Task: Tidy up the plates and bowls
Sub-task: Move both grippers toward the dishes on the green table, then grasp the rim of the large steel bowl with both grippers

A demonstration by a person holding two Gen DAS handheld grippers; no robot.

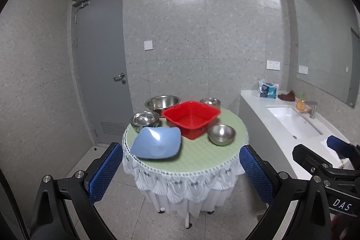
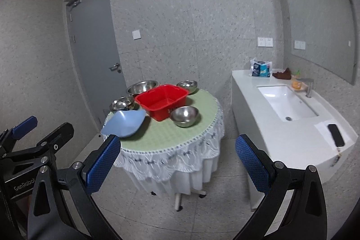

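A round table [image 1: 193,161] [image 2: 171,138] with a green top and white lace skirt holds a red square basin [image 1: 191,118] [image 2: 162,100], a blue square bowl [image 1: 156,143] [image 2: 124,122] at the front left, and several steel bowls: a large one [image 1: 162,102] [image 2: 141,87], one at the left [image 1: 145,119] [image 2: 121,104], one at the back right [image 1: 210,102] [image 2: 187,85], one at the front right [image 1: 221,134] [image 2: 184,115]. My left gripper [image 1: 180,174] and right gripper [image 2: 177,165] are open and empty, held short of the table.
A white counter [image 2: 292,141] with a sink [image 2: 285,102] stands to the right, with a faucet [image 2: 309,84], tissue pack [image 2: 261,69] and a dark phone [image 2: 336,134]. A grey door [image 1: 101,64] is behind on the left.
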